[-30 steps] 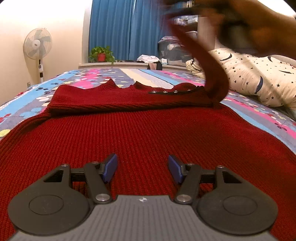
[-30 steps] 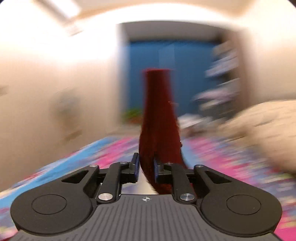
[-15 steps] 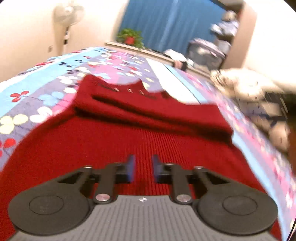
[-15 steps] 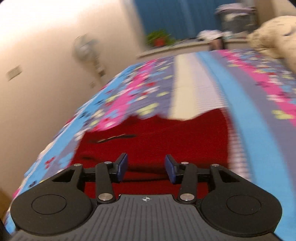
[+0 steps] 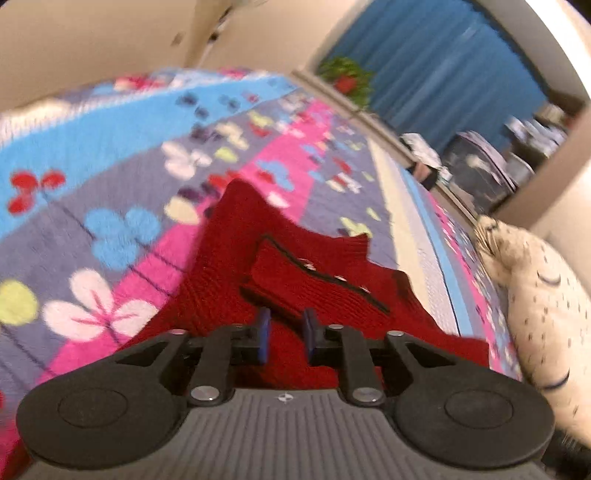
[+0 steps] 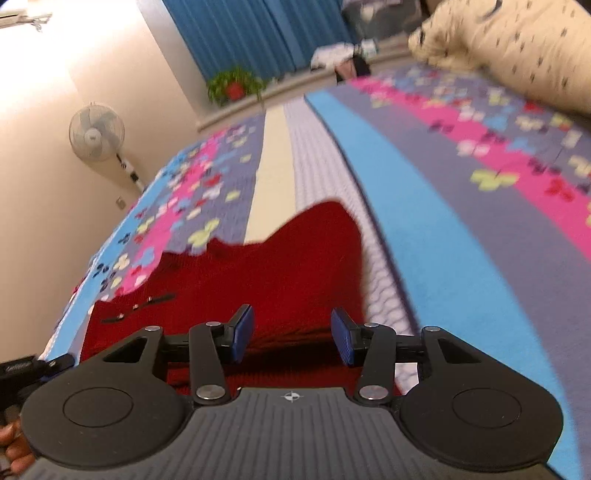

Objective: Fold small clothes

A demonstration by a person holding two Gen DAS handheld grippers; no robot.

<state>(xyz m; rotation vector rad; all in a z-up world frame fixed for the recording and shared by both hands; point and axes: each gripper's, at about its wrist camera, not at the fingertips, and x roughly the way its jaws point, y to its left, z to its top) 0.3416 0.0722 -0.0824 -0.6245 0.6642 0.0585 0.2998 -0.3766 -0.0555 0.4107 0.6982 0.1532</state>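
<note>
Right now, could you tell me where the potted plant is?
The potted plant sits on the ledge beyond the bed's far end, before the blue curtain, right of the fan.

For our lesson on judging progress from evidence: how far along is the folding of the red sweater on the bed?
Done: a sleeve with snap buttons lies folded across the red sweater on the floral bedspread. In hand: nothing; the left gripper is narrowed over the knit with a gap showing, and the right gripper is open above it. Left: the body still lies spread out, so further folds remain.
</note>
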